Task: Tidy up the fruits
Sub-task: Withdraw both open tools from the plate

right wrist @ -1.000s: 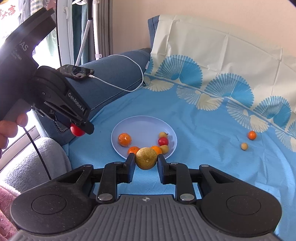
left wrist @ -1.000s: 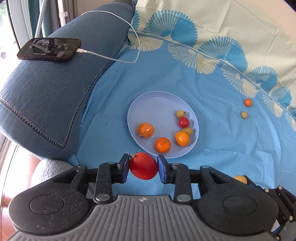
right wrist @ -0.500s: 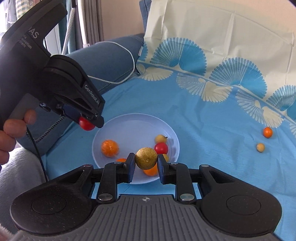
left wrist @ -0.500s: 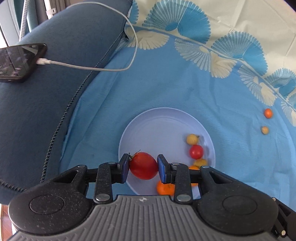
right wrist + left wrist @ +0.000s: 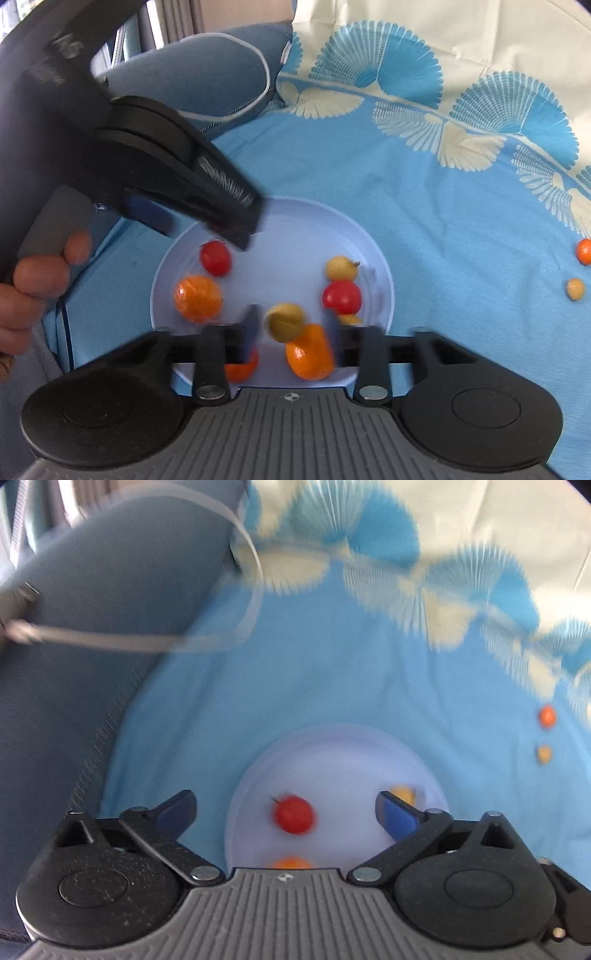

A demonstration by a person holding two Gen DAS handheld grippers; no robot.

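Both grippers hung over the plate (image 5: 373,258) with their jaws opening and nothing pinched.

Your left gripper (image 5: 286,810) stood spread wide, its blue pads well clear of the red tomato (image 5: 293,814) that sat between them over the plate's floor. Your right gripper (image 5: 291,328) had its pads parting either side of the yellow-green fruit (image 5: 284,321), a gap on each side, an orange (image 5: 308,354) just below it. Further out on the plate lay another orange (image 5: 197,299), a second tomato (image 5: 341,295) and a small yellow fruit (image 5: 341,267). Two small fruits, one orange (image 5: 584,251) and one tan (image 5: 575,288), rested well apart on the blue sheet (image 5: 443,206).
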